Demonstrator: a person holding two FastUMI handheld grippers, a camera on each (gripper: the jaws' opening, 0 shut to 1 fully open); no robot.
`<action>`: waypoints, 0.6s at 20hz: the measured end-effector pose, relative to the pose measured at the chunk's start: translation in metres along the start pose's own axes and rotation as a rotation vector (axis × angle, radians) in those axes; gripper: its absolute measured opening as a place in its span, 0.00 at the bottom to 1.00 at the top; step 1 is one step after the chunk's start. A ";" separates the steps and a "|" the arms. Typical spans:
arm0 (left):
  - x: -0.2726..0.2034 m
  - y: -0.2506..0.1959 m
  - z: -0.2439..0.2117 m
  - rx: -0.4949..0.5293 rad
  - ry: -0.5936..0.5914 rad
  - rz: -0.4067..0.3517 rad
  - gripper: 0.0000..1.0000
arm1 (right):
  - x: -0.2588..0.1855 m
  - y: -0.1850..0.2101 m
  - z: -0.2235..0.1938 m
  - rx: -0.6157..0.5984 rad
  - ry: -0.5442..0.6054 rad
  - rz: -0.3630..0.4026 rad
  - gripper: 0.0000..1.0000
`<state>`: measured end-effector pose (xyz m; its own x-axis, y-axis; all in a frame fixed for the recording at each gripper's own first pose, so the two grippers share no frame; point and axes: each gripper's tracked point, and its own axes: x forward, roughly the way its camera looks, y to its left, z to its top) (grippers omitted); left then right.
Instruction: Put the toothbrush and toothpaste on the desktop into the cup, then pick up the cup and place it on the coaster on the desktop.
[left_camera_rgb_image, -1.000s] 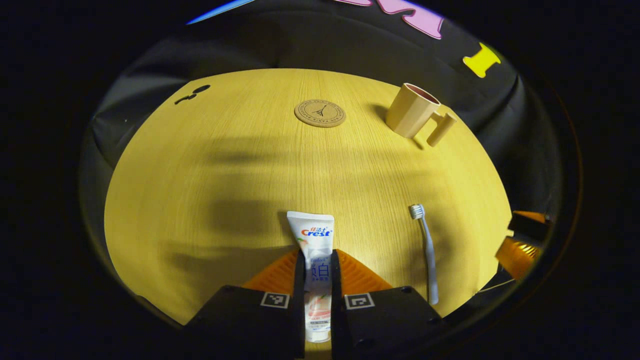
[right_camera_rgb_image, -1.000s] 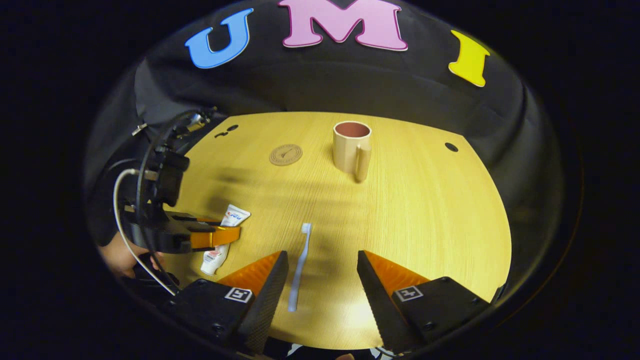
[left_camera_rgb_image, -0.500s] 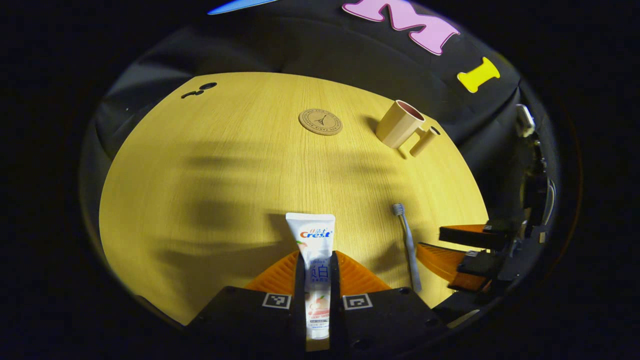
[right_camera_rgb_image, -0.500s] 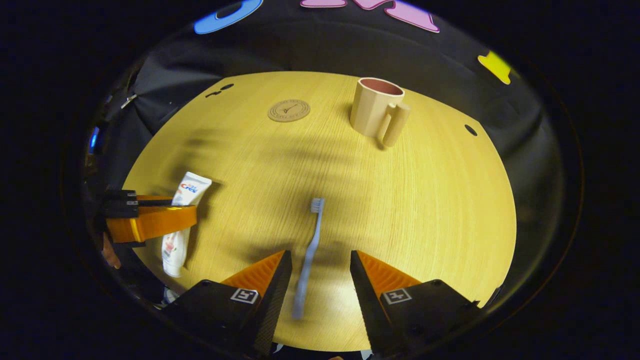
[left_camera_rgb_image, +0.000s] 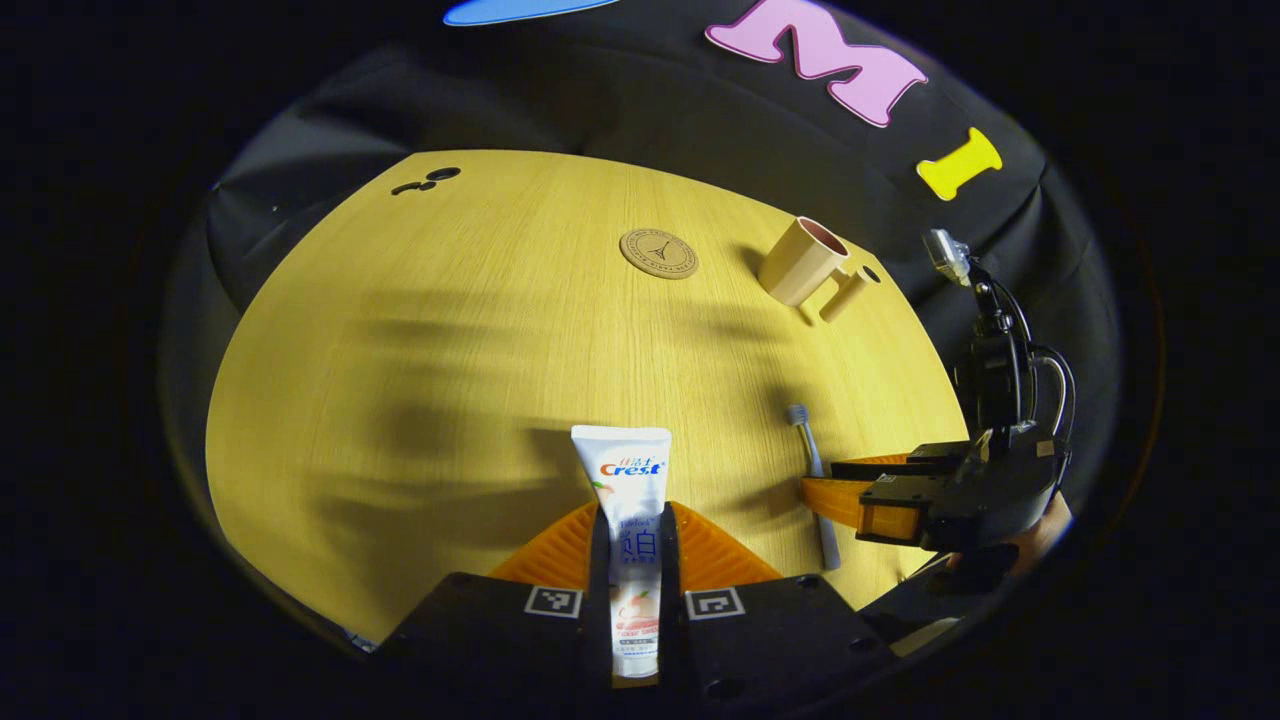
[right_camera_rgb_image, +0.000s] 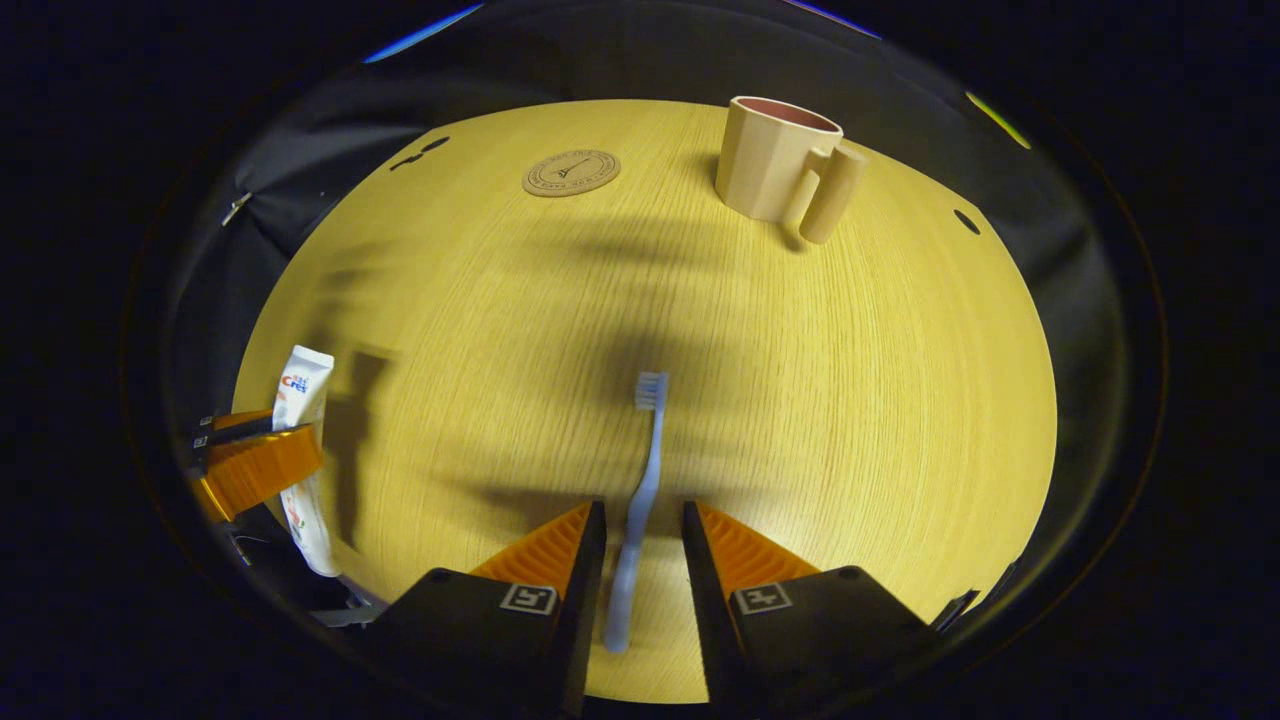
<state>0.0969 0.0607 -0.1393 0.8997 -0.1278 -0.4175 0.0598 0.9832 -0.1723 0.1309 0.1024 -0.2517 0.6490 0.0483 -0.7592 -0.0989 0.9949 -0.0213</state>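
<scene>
The white toothpaste tube (left_camera_rgb_image: 622, 468) is clamped between the fingers of my left gripper (left_camera_rgb_image: 633, 520), its flat end pointing away over the wooden table (left_camera_rgb_image: 420, 330). The pale blue toothbrush (right_camera_rgb_image: 648, 450) lies flat, bristles far, and its handle runs between the fingers of my right gripper (right_camera_rgb_image: 640, 520), which is open with gaps on both sides. The beige cup (right_camera_rgb_image: 775, 158) stands upright at the far right, handle toward me. The round cork coaster (right_camera_rgb_image: 570, 172) lies to its left. In the left gripper view I see the cup (left_camera_rgb_image: 800, 262), coaster (left_camera_rgb_image: 657, 253), toothbrush (left_camera_rgb_image: 806, 450) and right gripper (left_camera_rgb_image: 845, 490).
The left gripper (right_camera_rgb_image: 250, 465) holds the toothpaste (right_camera_rgb_image: 300, 385) at the table's left edge. Small dark holes (left_camera_rgb_image: 425, 180) mark the far left corner, and one hole (right_camera_rgb_image: 965, 220) sits at the right. Black cloth surrounds the table on all sides.
My right gripper has come down and forward over the toothbrush handle, and its fingers have narrowed around it. My left gripper stays shut on the toothpaste and has drawn back a little.
</scene>
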 end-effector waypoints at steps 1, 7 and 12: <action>-0.001 0.001 -0.001 -0.004 0.001 0.003 0.23 | 0.001 0.000 0.000 0.002 0.006 0.000 0.46; -0.001 0.004 -0.003 -0.019 -0.001 0.021 0.23 | 0.007 -0.002 0.002 -0.001 0.036 -0.002 0.16; -0.002 -0.003 -0.003 -0.017 -0.013 0.027 0.23 | 0.003 0.000 -0.001 0.000 0.021 -0.012 0.12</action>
<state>0.0935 0.0572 -0.1410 0.9062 -0.0998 -0.4109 0.0282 0.9839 -0.1767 0.1320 0.1029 -0.2547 0.6340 0.0342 -0.7726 -0.0911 0.9954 -0.0307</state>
